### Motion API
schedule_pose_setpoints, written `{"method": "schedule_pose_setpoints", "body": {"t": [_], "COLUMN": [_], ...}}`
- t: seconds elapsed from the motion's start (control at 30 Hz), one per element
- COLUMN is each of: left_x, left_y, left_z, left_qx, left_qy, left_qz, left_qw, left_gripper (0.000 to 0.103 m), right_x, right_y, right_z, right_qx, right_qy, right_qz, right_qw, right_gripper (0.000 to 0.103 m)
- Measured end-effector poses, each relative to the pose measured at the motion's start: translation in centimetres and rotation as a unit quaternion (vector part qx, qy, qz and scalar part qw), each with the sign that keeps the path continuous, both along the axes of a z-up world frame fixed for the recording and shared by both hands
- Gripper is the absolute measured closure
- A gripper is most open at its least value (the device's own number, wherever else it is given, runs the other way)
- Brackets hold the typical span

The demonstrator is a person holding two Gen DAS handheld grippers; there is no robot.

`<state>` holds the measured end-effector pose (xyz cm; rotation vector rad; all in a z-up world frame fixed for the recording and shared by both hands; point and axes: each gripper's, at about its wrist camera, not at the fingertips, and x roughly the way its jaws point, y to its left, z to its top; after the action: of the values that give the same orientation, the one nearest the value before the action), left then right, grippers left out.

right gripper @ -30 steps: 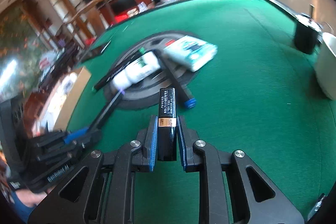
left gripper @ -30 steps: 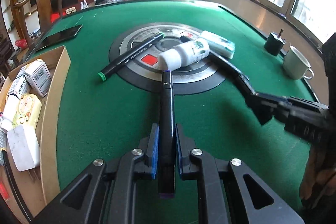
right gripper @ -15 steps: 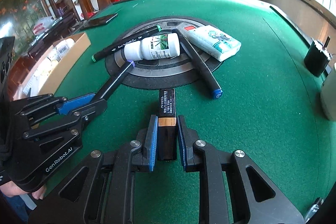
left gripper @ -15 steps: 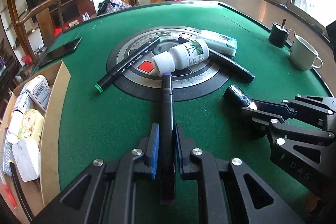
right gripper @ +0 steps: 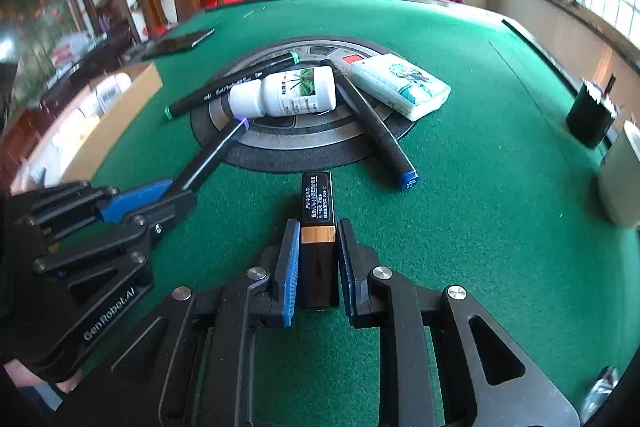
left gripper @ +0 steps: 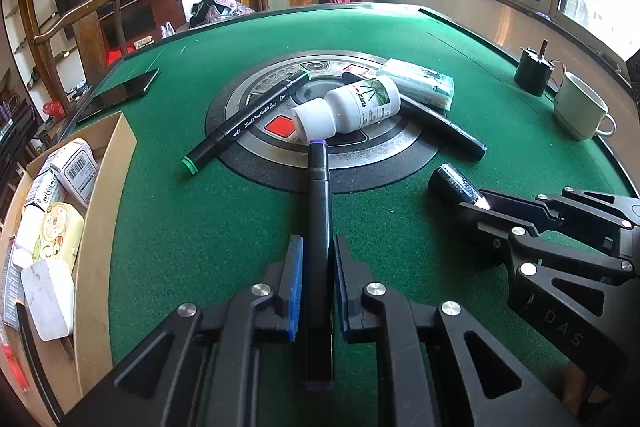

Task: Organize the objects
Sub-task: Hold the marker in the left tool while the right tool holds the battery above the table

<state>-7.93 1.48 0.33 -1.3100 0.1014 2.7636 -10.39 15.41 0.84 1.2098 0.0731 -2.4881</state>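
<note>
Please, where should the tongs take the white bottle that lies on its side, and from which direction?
Probably across the labelled body of the white bottle, coming from above, fingers on its two long sides. It lies flat on the round centre plate; its body offers longer parallel sides than the cap.

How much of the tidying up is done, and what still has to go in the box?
Some is done: the cardboard box already holds several small packages. In hand: the left gripper is shut on a purple-capped marker, and the right gripper is shut on a black battery. Left on the table: a green-capped marker, a blue-capped marker, a white bottle and a tissue pack.
</note>
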Motion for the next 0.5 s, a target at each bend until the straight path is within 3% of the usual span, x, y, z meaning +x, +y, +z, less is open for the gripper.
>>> {"method": "schedule_pose_setpoints", "body": {"t": [0.13,0.3,0.5], "left_x": [-0.1,-0.1,0.1], "left_y": [-0.2,-0.1,0.2], "left_z": [0.0,0.0,0.1], "left_qx": [0.009,0.011,0.001], "left_qy": [-0.001,-0.001,0.001], "left_qz": [0.003,0.004,0.004], "left_qw": [1.0,0.9999,1.0], "left_gripper": [0.089,0.089,0.09], "right_x": [-0.1,0.3,0.5], "right_y": [-0.3,-1.4,-1.1], "right_z": [0.0,0.1,0.2], "right_qx": [-0.001,0.04,0.036], "right_qy": [-0.003,0.009,0.012], "right_qz": [0.003,0.006,0.004], "right_qw": [1.0,0.999,0.999], "right_gripper": [0.085,0.085,0.086]}}
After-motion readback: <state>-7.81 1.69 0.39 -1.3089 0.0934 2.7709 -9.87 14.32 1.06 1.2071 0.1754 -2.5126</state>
